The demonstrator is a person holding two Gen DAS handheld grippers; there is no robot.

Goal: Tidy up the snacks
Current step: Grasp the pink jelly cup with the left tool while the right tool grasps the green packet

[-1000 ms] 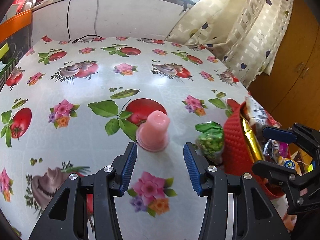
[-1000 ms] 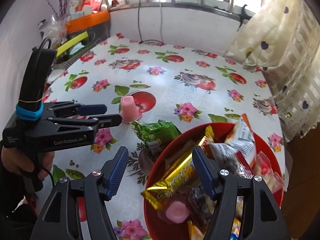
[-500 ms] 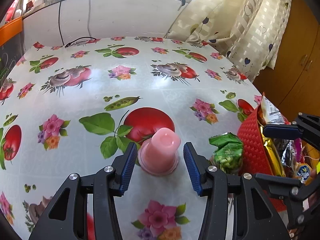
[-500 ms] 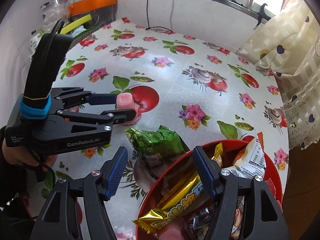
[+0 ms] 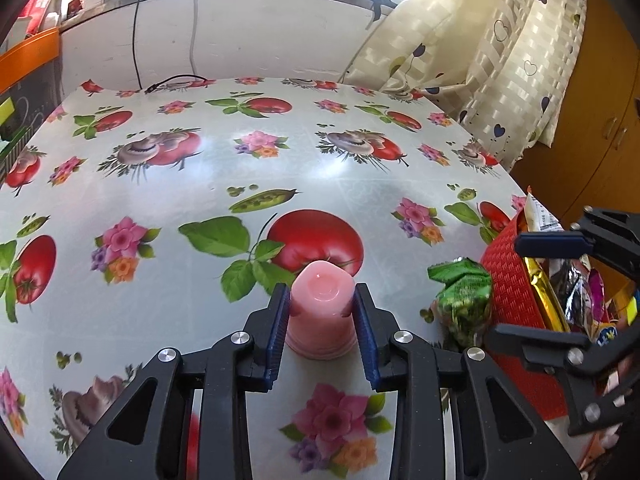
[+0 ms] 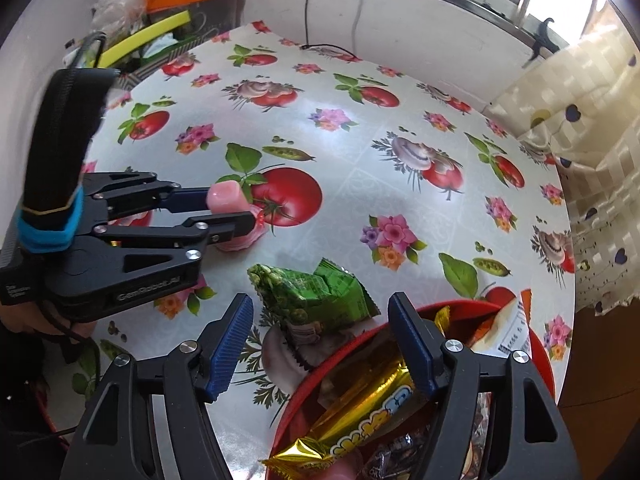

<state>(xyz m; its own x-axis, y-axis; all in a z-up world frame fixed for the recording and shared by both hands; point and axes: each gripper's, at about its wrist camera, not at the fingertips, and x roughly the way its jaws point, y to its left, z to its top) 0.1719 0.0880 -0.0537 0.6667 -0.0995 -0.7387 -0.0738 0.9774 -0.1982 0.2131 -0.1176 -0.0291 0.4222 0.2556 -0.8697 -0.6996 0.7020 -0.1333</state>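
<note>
A pink jelly cup (image 5: 321, 312) stands upside down on the flowered tablecloth. My left gripper (image 5: 321, 304) is shut on it, both blue pads against its sides; the cup also shows in the right wrist view (image 6: 226, 196). A green snack packet (image 6: 316, 290) lies on the table beside a red bowl (image 6: 544, 364) full of wrapped snacks, with a gold bar (image 6: 364, 412) on top. My right gripper (image 6: 326, 344) is open and empty, hovering over the bowl's near rim and the green packet (image 5: 462, 300).
The table's right edge (image 6: 570, 216) borders a cream curtain (image 5: 500, 60) and a wooden cabinet (image 5: 592, 128). An orange shelf with clutter (image 6: 168, 20) stands at the back left. A black cable (image 5: 176, 79) lies at the table's far edge.
My left gripper moved forward around the pink cup and closed on it. My right gripper shifted forward over the bowl's rim toward the green packet, still open.
</note>
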